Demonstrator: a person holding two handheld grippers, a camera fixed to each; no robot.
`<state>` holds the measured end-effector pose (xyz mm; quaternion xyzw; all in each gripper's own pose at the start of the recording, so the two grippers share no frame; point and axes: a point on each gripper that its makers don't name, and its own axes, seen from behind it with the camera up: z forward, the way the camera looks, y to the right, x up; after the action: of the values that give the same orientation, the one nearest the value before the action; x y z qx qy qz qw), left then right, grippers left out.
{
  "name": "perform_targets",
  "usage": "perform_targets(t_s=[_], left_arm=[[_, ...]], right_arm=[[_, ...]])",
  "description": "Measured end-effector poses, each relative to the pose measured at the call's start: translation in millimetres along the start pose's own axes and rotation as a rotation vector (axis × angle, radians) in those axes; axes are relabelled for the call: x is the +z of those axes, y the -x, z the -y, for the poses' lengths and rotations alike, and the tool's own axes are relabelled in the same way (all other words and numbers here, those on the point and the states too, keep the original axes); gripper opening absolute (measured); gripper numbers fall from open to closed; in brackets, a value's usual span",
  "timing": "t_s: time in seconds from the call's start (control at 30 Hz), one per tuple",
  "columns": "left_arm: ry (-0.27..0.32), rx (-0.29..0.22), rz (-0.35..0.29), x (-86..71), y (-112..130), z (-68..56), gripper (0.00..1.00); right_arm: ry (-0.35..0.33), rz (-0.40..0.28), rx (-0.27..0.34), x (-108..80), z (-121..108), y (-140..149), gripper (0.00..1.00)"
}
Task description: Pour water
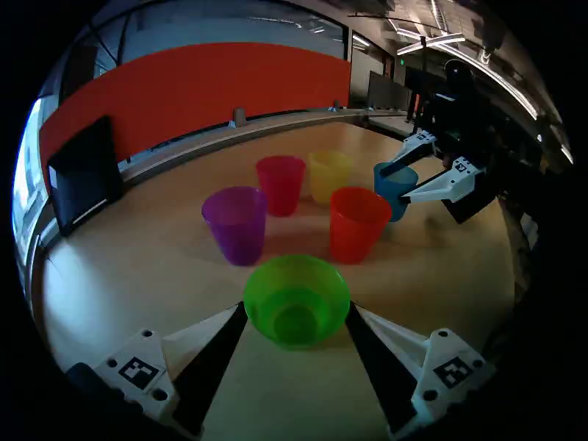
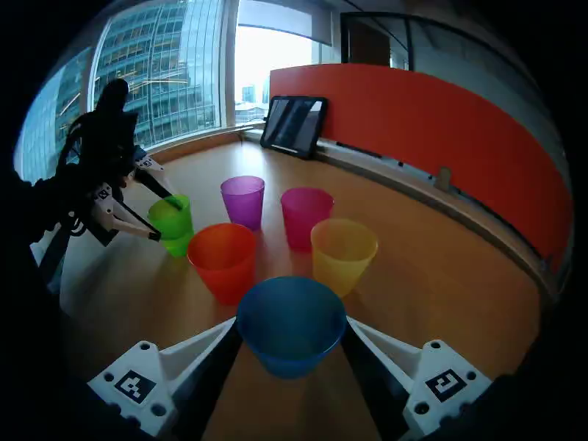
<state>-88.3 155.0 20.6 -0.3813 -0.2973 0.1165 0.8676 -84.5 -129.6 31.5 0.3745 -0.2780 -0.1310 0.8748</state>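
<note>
On the table (image 1: 448, 283), six cups (image 1: 237, 220); left gripper (image 1: 294, 310) clamps green cup (image 1: 296, 290), right gripper (image 2: 291, 323) blue cup (image 2: 290, 312).

Left hand-held gripper (image 1: 295, 307): white fingers (image 1: 151, 356), black pads (image 1: 214, 351), square markers (image 1: 140, 371).

Six cups, one plain colour each: green cup (image 1: 296, 301), purple cup (image 1: 235, 223), pink cup (image 1: 281, 184), yellow cup (image 1: 328, 175), orange cup (image 1: 358, 223), blue cup (image 1: 395, 187). Surface (image 1: 147, 257) is a pale wood tone, unpatterned. Wall panel (image 1: 198, 88) is solid orange-red. Tablet (image 1: 84, 173) is black. Fingers (image 1: 176, 345) are white with black inner faces, and each bears a black-and-white square marker.
</note>
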Motion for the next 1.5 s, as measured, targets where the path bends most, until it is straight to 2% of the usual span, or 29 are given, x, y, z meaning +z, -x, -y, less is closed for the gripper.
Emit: perform_targets(t_s=[0.2, 0.47, 0.63, 0.8, 1.1, 1.5], left_arm=[[-0.005, -0.002, 0.018, -4.1, 12, -3.2, 0.97], [-0.009, -0.043, -0.011, -17.6, 15, -6.1, 0.97], [-0.021, -0.058, -0.028, -24.2, 16, -6.8, 0.97], [-0.034, -0.071, -0.047, -31.3, 15, -7.8, 0.97], [-0.088, -0.094, -0.100, -50.7, 15, -3.7, 0.97], [-0.222, -0.088, -0.208, -92.4, 7, 7.5, 0.97]], right_arm=[[0.015, 0.006, -0.003, 2.6, -4, 6, 0.92], [0.034, 0.007, 0.002, 3.4, -9, 11, 0.93], [0.039, 0.019, 0.007, 2.8, -9, 18, 1.00], [0.054, 0.015, 0.011, -2.2, -8, 19, 1.00], [0.099, -0.016, 0.037, -30.4, -6, 25, 1.00], [0.208, -0.114, 0.082, -79.9, -6, 23, 1.00]])
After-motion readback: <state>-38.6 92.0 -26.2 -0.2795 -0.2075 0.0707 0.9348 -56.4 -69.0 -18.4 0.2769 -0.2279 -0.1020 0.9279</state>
